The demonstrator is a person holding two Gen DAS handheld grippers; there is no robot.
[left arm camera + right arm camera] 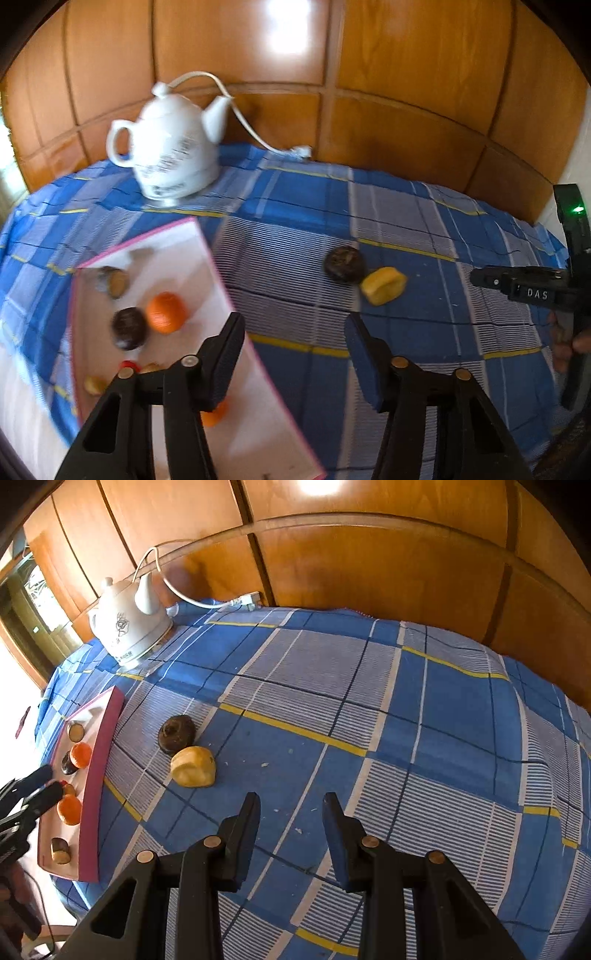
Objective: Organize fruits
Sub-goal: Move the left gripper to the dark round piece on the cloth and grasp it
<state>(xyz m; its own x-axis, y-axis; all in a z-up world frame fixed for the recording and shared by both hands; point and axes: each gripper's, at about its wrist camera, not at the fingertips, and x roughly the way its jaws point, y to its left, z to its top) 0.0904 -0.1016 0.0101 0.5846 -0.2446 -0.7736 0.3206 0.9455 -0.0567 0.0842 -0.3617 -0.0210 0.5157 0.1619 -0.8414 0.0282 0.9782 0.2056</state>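
Observation:
A pink-rimmed white tray lies on the left of the checked cloth. It holds several fruits: an orange, a dark round fruit, a cut fruit and another orange. On the cloth lie a dark round fruit and a yellow fruit, touching. My left gripper is open and empty over the tray's right rim. My right gripper is open and empty, short of the yellow fruit; it also shows in the left wrist view.
A white ceramic kettle with a cord stands at the back left of the table. A wood-panelled wall runs behind. The blue checked cloth covers the table.

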